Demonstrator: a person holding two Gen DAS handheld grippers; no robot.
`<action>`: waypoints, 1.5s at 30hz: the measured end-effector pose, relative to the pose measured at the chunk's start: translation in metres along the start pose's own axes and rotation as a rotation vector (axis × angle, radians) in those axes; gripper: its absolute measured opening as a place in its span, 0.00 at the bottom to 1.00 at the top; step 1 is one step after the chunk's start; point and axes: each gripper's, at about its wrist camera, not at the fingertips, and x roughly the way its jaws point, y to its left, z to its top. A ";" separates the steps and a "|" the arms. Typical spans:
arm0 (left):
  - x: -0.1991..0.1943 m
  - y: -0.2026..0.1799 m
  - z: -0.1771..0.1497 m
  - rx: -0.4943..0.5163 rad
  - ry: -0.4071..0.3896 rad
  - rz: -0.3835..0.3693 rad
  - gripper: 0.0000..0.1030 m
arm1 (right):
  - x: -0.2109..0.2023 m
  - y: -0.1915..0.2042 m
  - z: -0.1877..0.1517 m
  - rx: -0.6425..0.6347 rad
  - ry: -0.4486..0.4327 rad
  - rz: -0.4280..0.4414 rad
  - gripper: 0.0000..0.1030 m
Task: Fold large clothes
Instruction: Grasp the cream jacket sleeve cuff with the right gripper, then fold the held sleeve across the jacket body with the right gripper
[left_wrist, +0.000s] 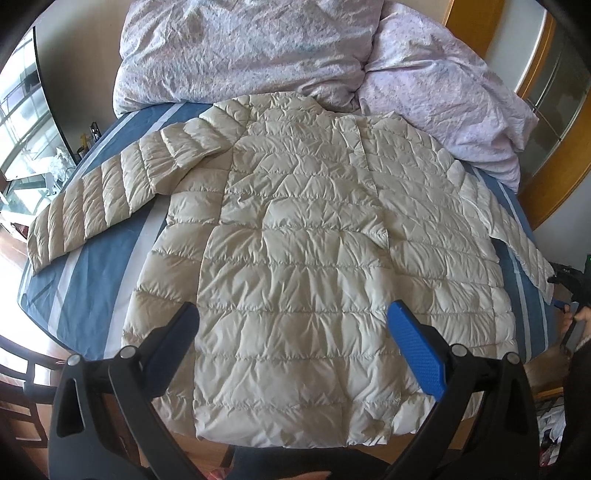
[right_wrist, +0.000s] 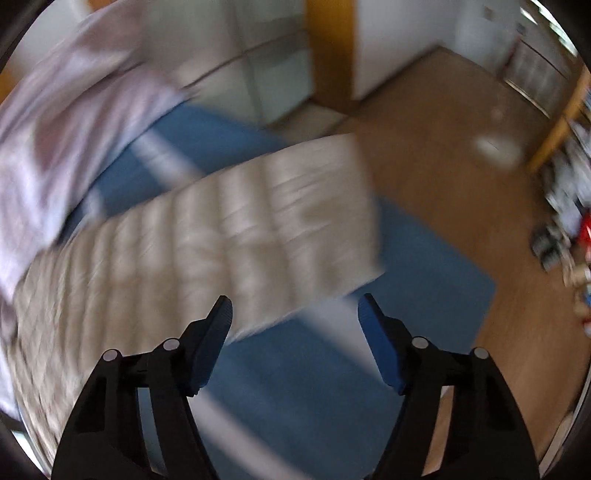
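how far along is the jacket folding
Done: the jacket lies spread flat on the bed, both sleeves out to the sides. In hand: nothing is gripped; the left gripper hangs open over the hem, and the right gripper is open near the right sleeve's cuff, in a blurred view. Left: every fold; no sleeve is turned in yet.

one cream quilted puffer jacket (left_wrist: 306, 251) lies spread beyond the left tongs (left_wrist: 291, 314), with two sleeves: one sleeve (left_wrist: 99, 199) out to the left of those tongs, the other sleeve (right_wrist: 258, 221) just ahead of the right tongs (right_wrist: 295, 310). one blue bed sheet with pale stripes (left_wrist: 92, 280) lies under the jacket. two crumpled lilac floral bedding bundles (left_wrist: 243, 51) sit far beyond the left tongs. two tongs, each with two fingers set apart.
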 end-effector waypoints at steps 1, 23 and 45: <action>0.001 0.001 0.001 -0.002 0.004 0.001 0.98 | 0.005 -0.011 0.007 0.045 0.012 0.007 0.71; 0.010 0.045 0.018 -0.074 0.005 0.000 0.98 | -0.036 0.048 0.020 -0.059 -0.137 0.057 0.06; 0.032 0.163 0.050 -0.175 -0.019 0.025 0.98 | -0.117 0.425 -0.239 -0.774 -0.011 0.457 0.05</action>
